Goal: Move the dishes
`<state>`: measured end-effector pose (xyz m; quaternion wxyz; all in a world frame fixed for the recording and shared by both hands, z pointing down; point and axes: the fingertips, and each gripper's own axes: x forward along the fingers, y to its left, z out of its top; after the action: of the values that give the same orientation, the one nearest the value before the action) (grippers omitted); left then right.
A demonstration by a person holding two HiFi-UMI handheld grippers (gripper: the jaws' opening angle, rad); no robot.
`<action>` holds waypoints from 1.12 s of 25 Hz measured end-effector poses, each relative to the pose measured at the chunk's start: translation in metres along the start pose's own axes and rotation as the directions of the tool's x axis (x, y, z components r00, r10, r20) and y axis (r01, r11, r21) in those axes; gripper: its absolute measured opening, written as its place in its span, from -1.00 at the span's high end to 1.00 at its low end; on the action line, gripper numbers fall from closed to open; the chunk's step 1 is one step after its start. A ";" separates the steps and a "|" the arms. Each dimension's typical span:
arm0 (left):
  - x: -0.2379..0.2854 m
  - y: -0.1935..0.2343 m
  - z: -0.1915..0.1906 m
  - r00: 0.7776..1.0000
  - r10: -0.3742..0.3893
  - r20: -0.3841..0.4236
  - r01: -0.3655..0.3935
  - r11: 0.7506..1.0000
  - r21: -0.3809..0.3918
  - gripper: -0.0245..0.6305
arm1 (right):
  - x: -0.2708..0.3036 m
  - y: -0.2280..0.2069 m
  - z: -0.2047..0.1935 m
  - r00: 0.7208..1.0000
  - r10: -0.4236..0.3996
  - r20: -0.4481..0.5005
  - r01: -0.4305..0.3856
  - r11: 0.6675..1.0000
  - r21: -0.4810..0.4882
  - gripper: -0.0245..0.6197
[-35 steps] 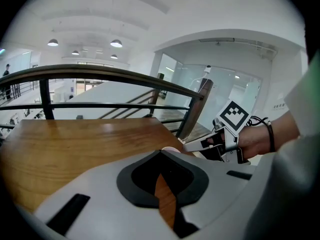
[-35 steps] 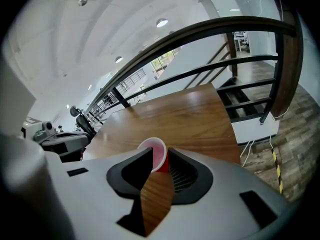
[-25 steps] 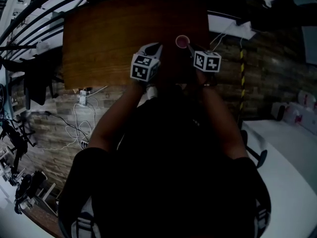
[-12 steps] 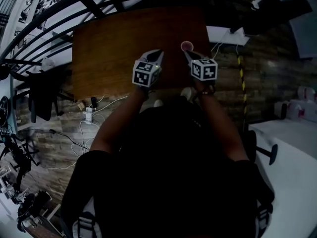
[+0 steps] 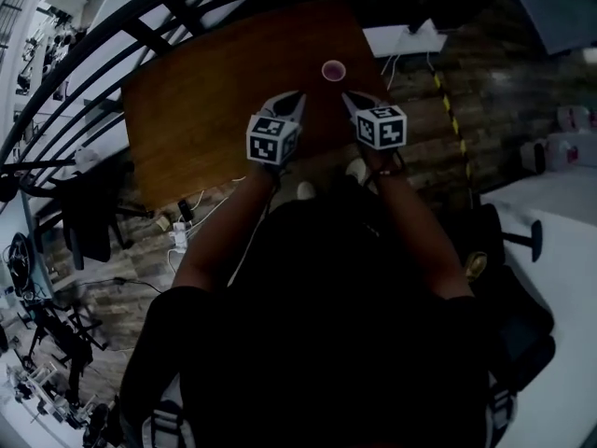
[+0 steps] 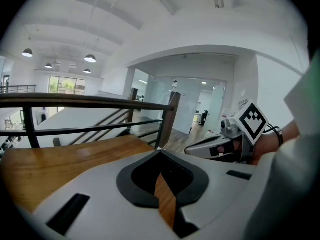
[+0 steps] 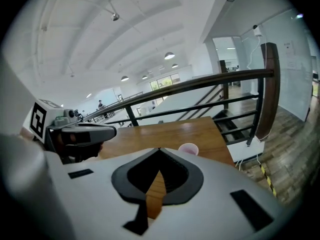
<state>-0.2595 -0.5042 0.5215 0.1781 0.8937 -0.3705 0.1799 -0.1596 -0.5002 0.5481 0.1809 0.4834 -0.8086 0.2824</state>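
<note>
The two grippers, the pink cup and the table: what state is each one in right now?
Left gripper: jaws together, holding nothing, held over the table.
Right gripper: jaws together, holding nothing, pointing toward the cup.
Pink cup: upright, mouth up, standing on the table, untouched.
Wooden table: level, with the cup near its far right side.

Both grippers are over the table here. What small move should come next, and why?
Probably ease the right gripper forward toward the pink cup while opening its jaws. The cup stands untouched on the wooden table just ahead of that gripper, whose jaws are together with nothing between them.
</note>
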 end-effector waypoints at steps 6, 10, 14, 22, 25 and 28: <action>0.035 -0.058 0.015 0.992 -0.126 -0.028 0.128 0.990 0.060 0.94 | -0.052 -0.049 -0.018 0.993 -0.116 0.022 0.114 0.989 0.090 0.89; 0.055 -0.114 0.015 0.970 -0.237 -0.049 0.241 0.965 0.104 0.94 | -0.102 -0.078 -0.037 0.974 -0.219 0.054 0.208 0.966 0.154 0.89; 0.078 -0.181 0.004 0.944 -0.323 -0.072 0.330 0.933 0.143 0.94 | -0.156 -0.113 -0.072 0.952 -0.297 0.075 0.275 0.937 0.216 0.89; 0.097 -0.347 -0.023 0.857 -0.485 -0.176 0.514 0.831 0.212 0.94 | -0.294 -0.171 -0.153 0.884 -0.459 0.088 0.402 0.842 0.360 0.89; 0.099 -0.412 -0.036 0.816 -0.539 -0.209 0.577 0.779 0.244 0.94 | -0.353 -0.190 -0.185 0.846 -0.524 0.096 0.446 0.796 0.409 0.89; 0.100 -0.478 -0.050 0.766 -0.594 -0.245 0.642 0.716 0.275 0.94 | -0.411 -0.202 -0.223 0.800 -0.593 0.095 0.490 0.736 0.467 0.89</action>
<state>0.1443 -0.2244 0.5215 0.0950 0.9678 0.0005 0.2330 0.2159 -0.1552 0.5456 0.0494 0.7562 -0.5665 0.3239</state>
